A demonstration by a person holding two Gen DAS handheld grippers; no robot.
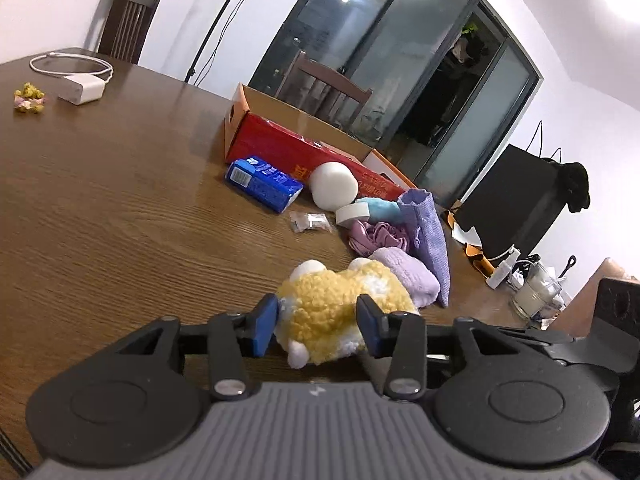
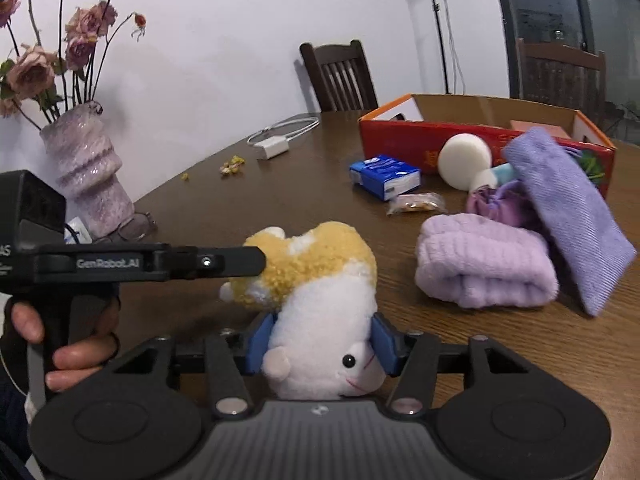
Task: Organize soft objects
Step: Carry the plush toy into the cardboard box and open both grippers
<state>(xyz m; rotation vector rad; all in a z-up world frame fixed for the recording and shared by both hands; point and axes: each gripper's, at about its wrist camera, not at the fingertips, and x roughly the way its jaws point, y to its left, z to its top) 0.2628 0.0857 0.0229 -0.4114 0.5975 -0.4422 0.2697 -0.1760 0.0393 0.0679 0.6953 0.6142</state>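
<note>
A yellow and white plush toy (image 1: 336,308) lies on the brown table near its front edge. My left gripper (image 1: 318,322) is shut on its yellow body. My right gripper (image 2: 322,340) is shut on its white head end (image 2: 324,332). The left gripper's finger (image 2: 224,262) also shows in the right wrist view, against the toy's yellow back. A rolled lilac towel (image 2: 484,260), a purple cloth (image 2: 568,212), a mauve pouch (image 2: 496,200), a light blue soft item (image 1: 380,208) and a white foam ball (image 2: 464,160) lie beside an open red cardboard box (image 2: 400,138).
A blue tissue pack (image 2: 386,176), a small snack packet (image 2: 416,204), a white tape roll (image 1: 352,214), a white charger with cable (image 2: 274,148) and a small yellow trinket (image 2: 232,166) lie on the table. A vase of flowers (image 2: 86,176) and glasses (image 2: 134,228) stand at the left. Chairs stand behind.
</note>
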